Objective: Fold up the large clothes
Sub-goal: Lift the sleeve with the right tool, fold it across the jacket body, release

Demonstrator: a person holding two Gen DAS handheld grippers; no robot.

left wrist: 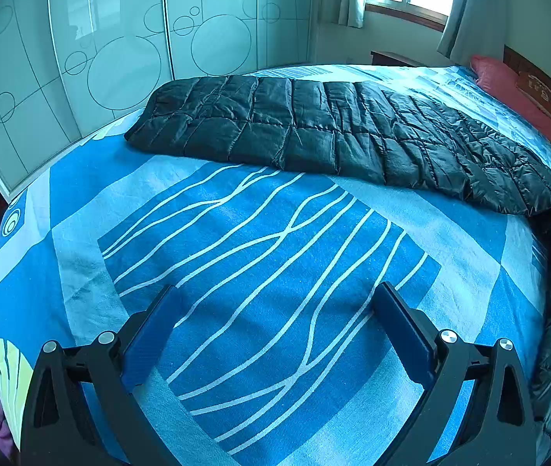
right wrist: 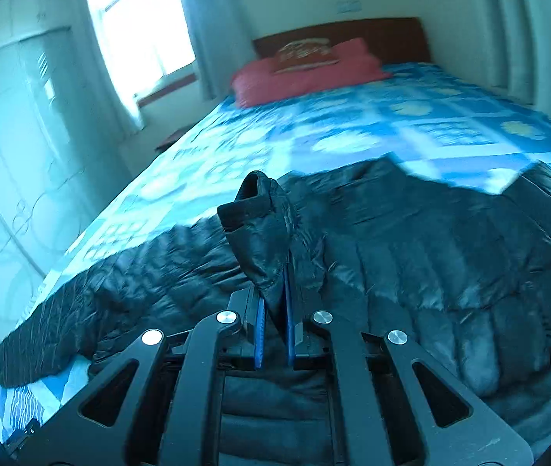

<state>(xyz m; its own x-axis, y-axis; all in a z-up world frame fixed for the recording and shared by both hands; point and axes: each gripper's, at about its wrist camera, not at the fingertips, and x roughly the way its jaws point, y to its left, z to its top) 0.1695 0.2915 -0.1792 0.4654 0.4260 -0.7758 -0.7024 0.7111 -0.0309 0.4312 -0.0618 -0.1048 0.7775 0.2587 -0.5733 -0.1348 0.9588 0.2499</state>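
Blue patterned bedspread gives the black quilted coat flat room for folding. Right gripper is clenched on its sleeve cuff, raised toward twelve o'clock, probably to fold it inward. Left gripper hangs released, coat at twelve to three o'clock.

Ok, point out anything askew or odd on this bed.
Nothing damaged or spilled. The black puffer jacket lies diagonally across the blue bedspread, and its cuff sticks up because the right gripper has its jaws shut on the sleeve. The left gripper is open, holding nothing.
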